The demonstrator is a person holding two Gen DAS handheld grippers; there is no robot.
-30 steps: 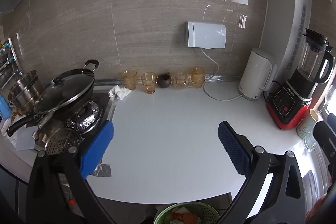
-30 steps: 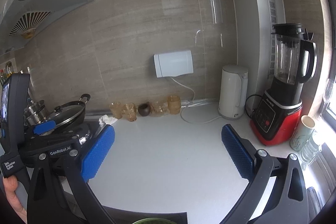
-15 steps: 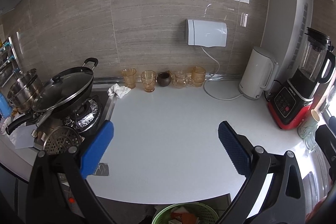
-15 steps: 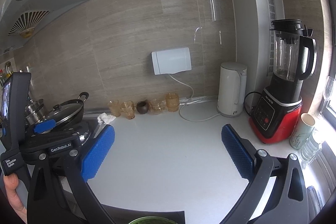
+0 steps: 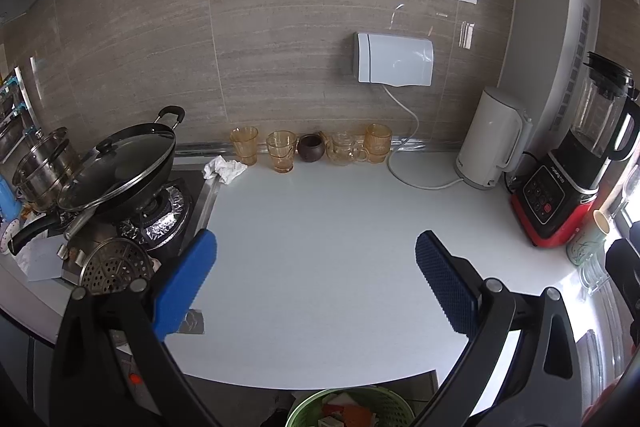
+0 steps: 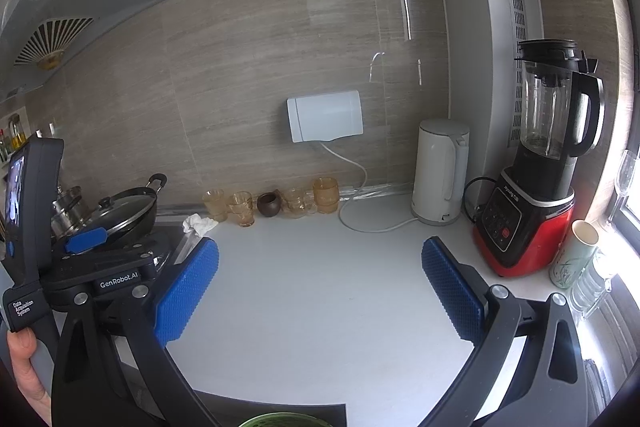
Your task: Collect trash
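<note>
- Both pairs of jaws stand wide apart with nothing between them: the left gripper [image 5: 316,267] and the right gripper [image 6: 320,275] hover over the bare middle of the white worktop [image 5: 320,227].
- A crumpled white tissue [image 5: 224,169] lies at the far left of the worktop, touching the edge of the gas hob [image 5: 176,211] and just beside the leftmost amber glass [image 5: 244,145]; the right wrist view shows it in the same place [image 6: 199,224].
- More glasses and a small dark brown pot [image 5: 310,147] stand in a row along the tiled wall, right of the tissue.
- On the hob sits a black wok [image 5: 120,171] under a glass lid, with a steel pot [image 5: 42,167] behind it to the left and a perforated steel steamer plate [image 5: 116,269] nearer.
- A small piece of foil [image 5: 192,323] lies on the near left of the worktop, partly hidden by the left gripper's blue pad.
- A green bin [image 5: 348,407] holding scraps shows below the near edge of the worktop.
- At the far right stand a white kettle [image 5: 492,143], its cord running to a white wall box [image 5: 394,59], and a red and black blender [image 5: 576,171].
- In the right wrist view the left gripper's body appears at the left, held by a hand [image 6: 26,371].
</note>
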